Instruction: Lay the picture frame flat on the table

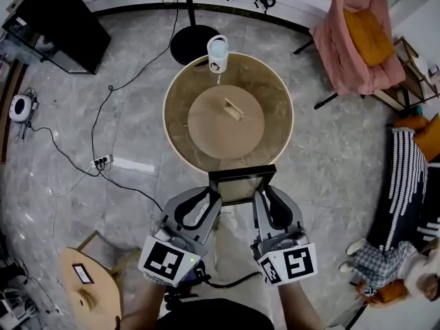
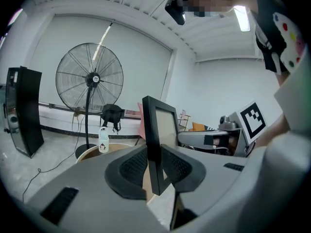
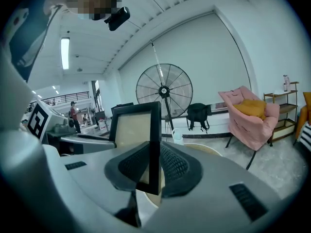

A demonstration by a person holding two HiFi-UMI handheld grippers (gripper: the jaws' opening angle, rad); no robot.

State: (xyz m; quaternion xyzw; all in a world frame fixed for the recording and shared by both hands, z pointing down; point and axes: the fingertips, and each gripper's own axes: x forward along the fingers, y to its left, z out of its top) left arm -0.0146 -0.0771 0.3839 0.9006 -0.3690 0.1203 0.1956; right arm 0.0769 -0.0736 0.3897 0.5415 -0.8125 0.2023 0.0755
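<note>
Left tool [image 1: 210,202] and right tool [image 1: 264,202] each clamped on a side rail, the picture frame [image 1: 241,184] hangs upright at the near rim of the worktop [image 1: 275,91], so I'd carry it forward level, then tip both together, gently.

We see a bright room under even, soft white light. A ceiling strip light [image 2: 241,18] glows overexposed in both gripper views. The head view bends strongly toward its edges and darkens at the corners. The gripper views are round fisheye pictures with black rims. Shadows on the grey floor [image 1: 137,122] are faint. The picture frame [image 1: 241,184] glass carries a pale sheen.
</note>
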